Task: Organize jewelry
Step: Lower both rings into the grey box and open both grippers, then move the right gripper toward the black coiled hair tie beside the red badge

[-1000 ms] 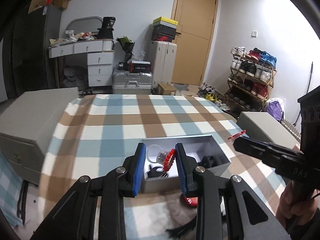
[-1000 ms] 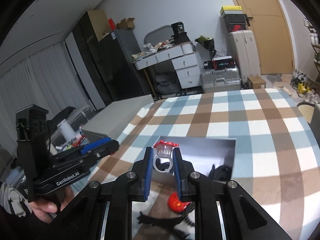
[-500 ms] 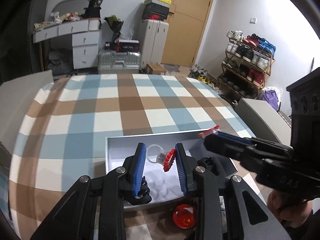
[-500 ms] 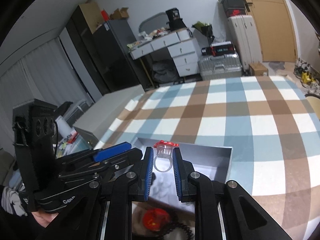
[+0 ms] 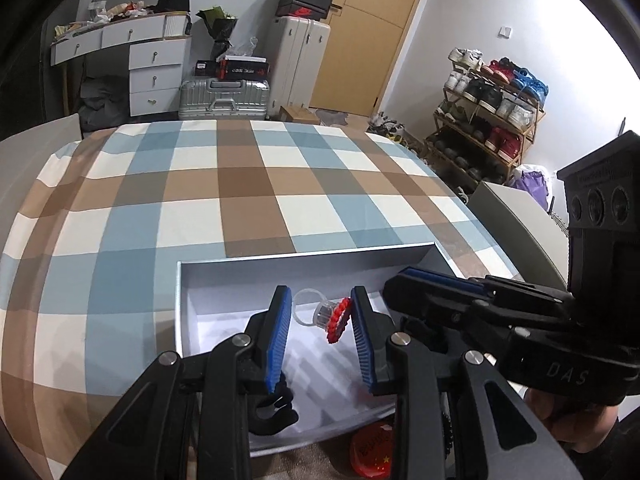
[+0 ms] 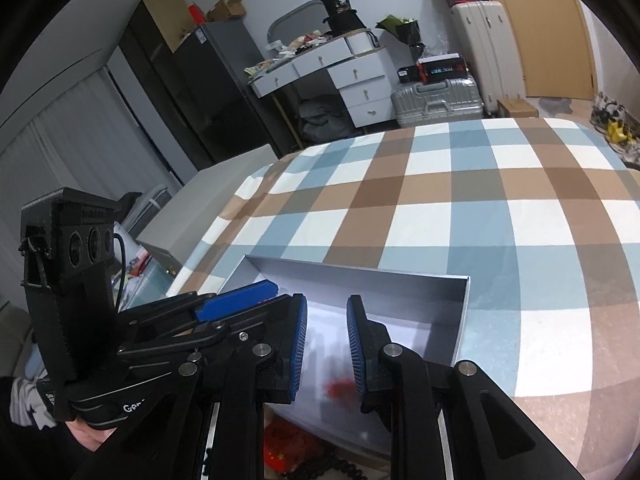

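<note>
The little ring (image 5: 323, 314) has a see-through band and a red flower top. It sits between the blue pads of the left claw (image 5: 318, 301), and the claw is clamped on it. The band touches one pad and the red top touches the other. The ring hangs over the open grey box (image 5: 304, 257), which lies on the bed (image 5: 248, 184) with its checked cover.

I think the ring could pop out. It is only pinched at its two ends and the band is smooth and round, so a small twist or shake might make it slip. If the claw opens while it is tilted, the ring may bounce on the box floor, roll about, or land on the black clip (image 5: 276, 412) at the near end of the box.

The right claw (image 6: 326, 301) is just beside the left one, over the same box. Its pads are a little apart and there is nothing between them. Below it, on the box floor, is a red smear (image 6: 339, 389). It may be another ring, but it is too blurry to tell.

The two claws are so close that they might bump, and a bump could knock the ring loose or push the box.

A red round thing (image 5: 372, 453) lies on the bed, just outside the near wall of the box.
</note>
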